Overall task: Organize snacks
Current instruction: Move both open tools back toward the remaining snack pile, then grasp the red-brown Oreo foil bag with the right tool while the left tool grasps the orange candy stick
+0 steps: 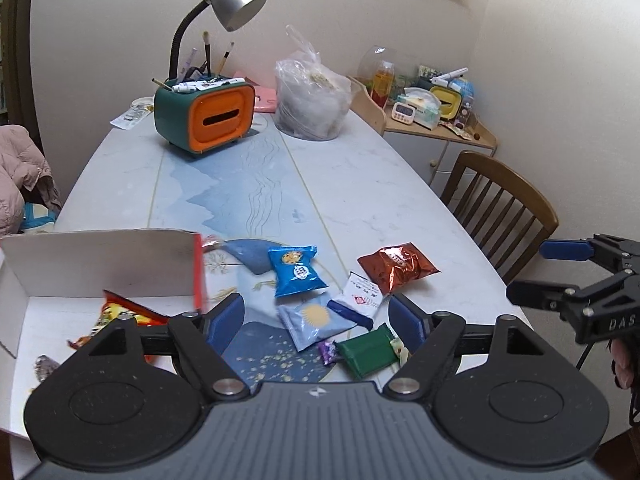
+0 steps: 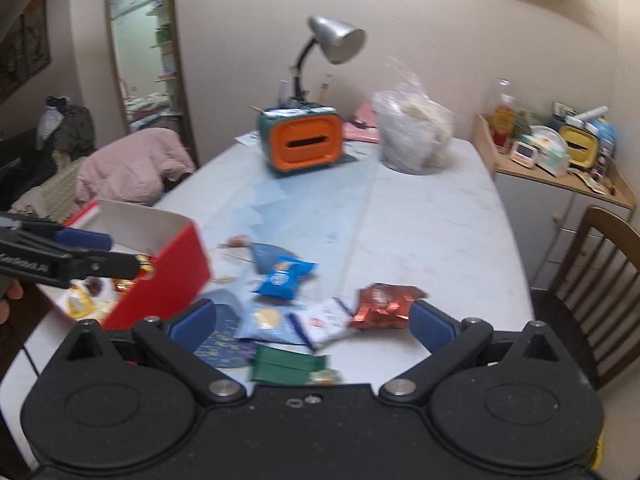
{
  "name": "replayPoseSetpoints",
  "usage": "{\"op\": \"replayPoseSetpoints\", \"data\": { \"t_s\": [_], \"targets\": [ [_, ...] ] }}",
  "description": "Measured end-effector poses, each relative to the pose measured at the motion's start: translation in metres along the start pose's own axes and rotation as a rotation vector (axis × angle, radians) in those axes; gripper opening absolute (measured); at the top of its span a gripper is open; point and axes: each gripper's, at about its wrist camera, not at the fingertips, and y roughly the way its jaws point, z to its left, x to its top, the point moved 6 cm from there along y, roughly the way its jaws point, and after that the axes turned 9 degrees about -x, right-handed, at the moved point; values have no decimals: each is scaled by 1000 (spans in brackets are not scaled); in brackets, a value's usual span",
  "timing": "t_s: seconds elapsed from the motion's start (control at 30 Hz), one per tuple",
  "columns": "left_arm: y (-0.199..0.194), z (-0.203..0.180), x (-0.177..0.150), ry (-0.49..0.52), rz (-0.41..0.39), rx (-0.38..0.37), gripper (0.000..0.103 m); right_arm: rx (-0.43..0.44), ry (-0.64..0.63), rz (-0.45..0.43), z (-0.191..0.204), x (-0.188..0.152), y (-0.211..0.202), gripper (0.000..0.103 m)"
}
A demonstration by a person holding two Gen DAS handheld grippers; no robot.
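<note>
Both grippers are held above the near end of the table [image 1: 360,184], angled downward toward a loose group of snack packets. The left gripper [image 1: 316,320] has its jaws spread wide with nothing between the pads; it hangs just right of the red-sided cardboard box [image 1: 100,264], over the pale blue sun-print packet [image 1: 316,320] and the green packet [image 1: 366,354]. The right gripper [image 2: 310,322] has its jaws at full spread and likewise grips nothing; below it lie the same pale blue packet, a white packet [image 2: 330,318] and the green packet, with the copper foil packet [image 2: 380,306] just beside its right finger. In the left wrist view the right gripper shows at the right edge, open, with part of a hand [image 1: 622,364] behind it. Snacks still on the table: a blue biscuit packet [image 1: 296,272], the copper foil packet, the white packet, the pale blue packet, the green packet and a small purple sweet [image 1: 329,351]. The box sits at the near left of the table and already contains an orange packet [image 1: 124,312] and several small wrapped pieces. At the far end stand an orange-fronted organiser [image 1: 206,118] with a desk lamp [image 1: 234,2], and a clear plastic bag [image 1: 312,100].
</note>
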Motion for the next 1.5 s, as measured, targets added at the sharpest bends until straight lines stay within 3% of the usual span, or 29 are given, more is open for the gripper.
{"op": "replayPoseSetpoints", "data": {
  "t_s": [0.37,0.63,0.83,0.97,1.17,1.27,1.5],
  "targets": [
    [61,-11,11,-55,29,85,79,-14,45,93,-60,-1,70,103],
    [97,0,17,-90,46,171,79,8,75,183,-71,-4,139,103],
    [111,12,41,-97,58,202,79,19,122,253,-70,-3,181,102],
    [124,30,64,-133,100,215,79,-8,151,326,-70,-3,206,101],
    [142,83,92,-282,150,243,79,-13,173,431,-68,-4,227,99],
    [155,104,101,-327,202,210,79,0,179,481,-66,-7,233,93],
    [186,140,110,-201,381,238,79,12,180,522,-63,-10,238,87]
  ]
}}
